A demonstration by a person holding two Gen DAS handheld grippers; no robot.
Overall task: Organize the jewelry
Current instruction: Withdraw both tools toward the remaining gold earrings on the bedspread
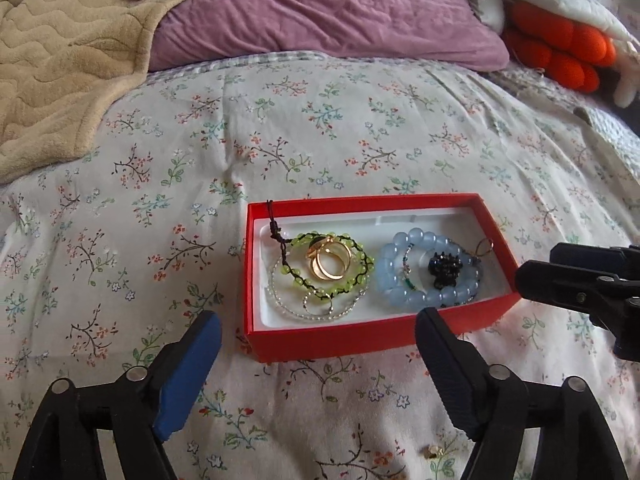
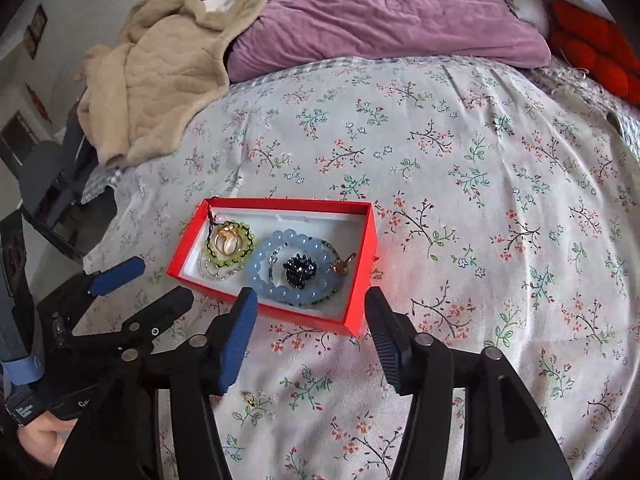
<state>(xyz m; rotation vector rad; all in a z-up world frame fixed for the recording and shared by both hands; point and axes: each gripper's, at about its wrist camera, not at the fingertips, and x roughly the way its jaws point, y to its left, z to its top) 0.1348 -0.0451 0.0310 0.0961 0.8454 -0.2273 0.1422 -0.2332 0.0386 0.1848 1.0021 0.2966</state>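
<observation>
A red box (image 1: 360, 338) with a white lining sits on the floral bedspread; it also shows in the right wrist view (image 2: 356, 280). Inside lie a green bead bracelet (image 1: 362, 258) with gold rings (image 1: 330, 264), a clear bead chain (image 1: 316, 314), a blue bead bracelet (image 1: 416, 300), a black beaded piece (image 1: 444, 270) and a small gold pendant (image 1: 484, 246). A small gold earring (image 1: 432, 451) lies loose on the bedspread in front of the box, also in the right wrist view (image 2: 250, 400). My left gripper (image 1: 318, 340) is open and empty just before the box. My right gripper (image 2: 312, 318) is open and empty at the box's near right corner.
A beige blanket (image 1: 60, 60) lies at the back left, a purple pillow (image 1: 320, 12) at the back, and an orange plush (image 1: 560, 52) at the back right. The bed's left edge drops off beside a dark chair (image 2: 52, 184).
</observation>
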